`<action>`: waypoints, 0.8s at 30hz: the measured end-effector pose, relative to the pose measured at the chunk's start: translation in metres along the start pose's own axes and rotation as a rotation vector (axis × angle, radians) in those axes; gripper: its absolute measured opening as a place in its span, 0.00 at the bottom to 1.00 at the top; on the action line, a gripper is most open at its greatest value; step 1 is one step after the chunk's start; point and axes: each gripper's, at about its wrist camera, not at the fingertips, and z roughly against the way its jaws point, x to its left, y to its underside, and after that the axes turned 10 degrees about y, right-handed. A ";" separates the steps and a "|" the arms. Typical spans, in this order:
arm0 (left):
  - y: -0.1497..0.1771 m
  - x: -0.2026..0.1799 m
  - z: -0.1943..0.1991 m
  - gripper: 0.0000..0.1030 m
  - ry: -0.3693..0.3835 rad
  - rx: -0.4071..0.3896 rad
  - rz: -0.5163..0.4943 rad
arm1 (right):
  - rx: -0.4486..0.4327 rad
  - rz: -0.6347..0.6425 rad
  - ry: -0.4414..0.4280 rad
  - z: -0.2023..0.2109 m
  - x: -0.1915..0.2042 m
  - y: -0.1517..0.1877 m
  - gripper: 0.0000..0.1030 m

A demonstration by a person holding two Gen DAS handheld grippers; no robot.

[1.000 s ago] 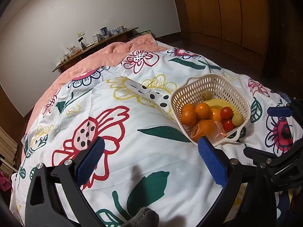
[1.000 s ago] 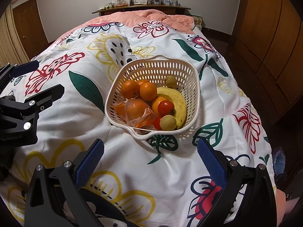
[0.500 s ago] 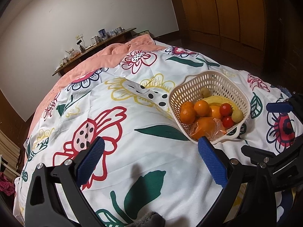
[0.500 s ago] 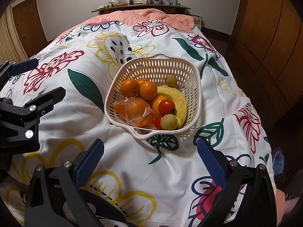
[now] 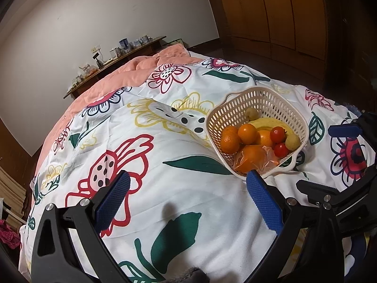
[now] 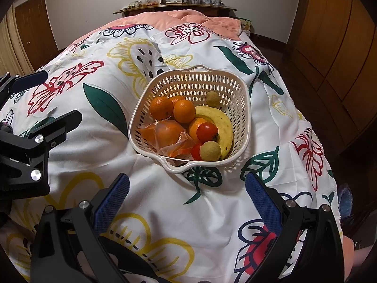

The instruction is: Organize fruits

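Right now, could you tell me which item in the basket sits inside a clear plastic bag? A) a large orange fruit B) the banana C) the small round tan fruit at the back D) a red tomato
A: the large orange fruit at the near-left of the basket is wrapped in crinkled clear plastic, while the banana and the other fruit lie bare.

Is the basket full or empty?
Partly full. The basket holds oranges, a banana, tomatoes and a bagged fruit; its far side is bare.
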 end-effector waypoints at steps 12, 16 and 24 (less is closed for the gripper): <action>0.001 -0.004 0.002 0.97 0.000 -0.003 -0.023 | 0.005 0.001 0.000 -0.002 0.000 0.000 0.95; 0.001 -0.006 0.002 0.97 0.001 -0.003 -0.029 | 0.006 0.000 0.000 -0.002 0.000 0.001 0.95; 0.000 -0.001 0.003 0.97 -0.003 0.001 -0.006 | 0.004 0.000 -0.005 -0.003 0.002 0.002 0.95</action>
